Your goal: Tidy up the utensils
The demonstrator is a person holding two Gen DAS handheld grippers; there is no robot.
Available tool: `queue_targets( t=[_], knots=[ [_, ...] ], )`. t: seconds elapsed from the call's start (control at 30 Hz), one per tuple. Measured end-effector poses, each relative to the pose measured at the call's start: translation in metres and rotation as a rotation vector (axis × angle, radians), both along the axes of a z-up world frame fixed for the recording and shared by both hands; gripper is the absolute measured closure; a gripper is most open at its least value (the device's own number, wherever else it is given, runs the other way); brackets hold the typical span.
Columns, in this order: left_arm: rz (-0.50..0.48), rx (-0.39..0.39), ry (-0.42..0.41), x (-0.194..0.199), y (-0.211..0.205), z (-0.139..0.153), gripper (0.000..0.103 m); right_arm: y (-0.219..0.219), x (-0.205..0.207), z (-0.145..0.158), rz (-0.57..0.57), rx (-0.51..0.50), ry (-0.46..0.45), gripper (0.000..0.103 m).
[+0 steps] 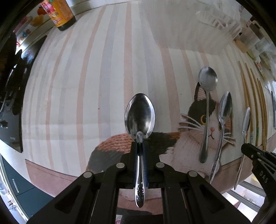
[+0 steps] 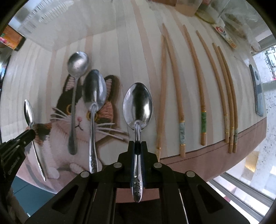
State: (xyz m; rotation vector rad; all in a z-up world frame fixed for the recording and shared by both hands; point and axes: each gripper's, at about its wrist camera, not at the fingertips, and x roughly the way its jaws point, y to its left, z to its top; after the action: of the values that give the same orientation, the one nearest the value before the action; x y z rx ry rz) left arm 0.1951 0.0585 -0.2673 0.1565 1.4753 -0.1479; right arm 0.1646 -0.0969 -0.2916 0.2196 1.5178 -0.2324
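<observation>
The left claw [image 1: 140, 146] is pinching the handle of a shiny oval-bowled steel spoon [image 1: 140, 118], bowl pointing forward and hanging above the striped, cat-printed cloth [image 1: 103, 69] covering the worktop. The right claw [image 2: 138, 146] is likewise pinching a second polished steel spoon [image 2: 137, 106] by its handle, bowl forward, over the same cloth.

Between the two held spoons, a dull round-bowled metal spoon [image 2: 75, 89] and a glossy oval steel spoon with a textured handle [image 2: 94, 106] are lying side by side on the cat's face, handles toward the cloth's near edge. To the right of the right claw, seven tan wooden chopsticks with green and gold bands [image 2: 201, 96] are lying spread out in a row. A brown bottle with an orange label [image 1: 60, 13] is standing at the far left, and a clear plastic container [image 1: 215, 19] is sitting at the back.
</observation>
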Motion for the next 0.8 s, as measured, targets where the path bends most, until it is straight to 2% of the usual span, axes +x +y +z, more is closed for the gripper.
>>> queue_targets(
  t=[0.2,0.43,0.8],
  knots=[
    [0.016,-0.016,-0.051,-0.002,0.005,0.033,0.099,-0.008,-0.007,0.024,0.008,0.024,-0.072,0.096],
    [0.042,-0.039,-0.162,0.009,0.004,0.09,0.099,-0.023,-0.007,0.069,0.044,0.03,-0.169,0.096],
    [0.099,-0.107,-0.331,0.058,-0.016,0.178,0.099,-0.046,0.05,0.154,0.092,0.063,-0.349,0.096]
  ],
)
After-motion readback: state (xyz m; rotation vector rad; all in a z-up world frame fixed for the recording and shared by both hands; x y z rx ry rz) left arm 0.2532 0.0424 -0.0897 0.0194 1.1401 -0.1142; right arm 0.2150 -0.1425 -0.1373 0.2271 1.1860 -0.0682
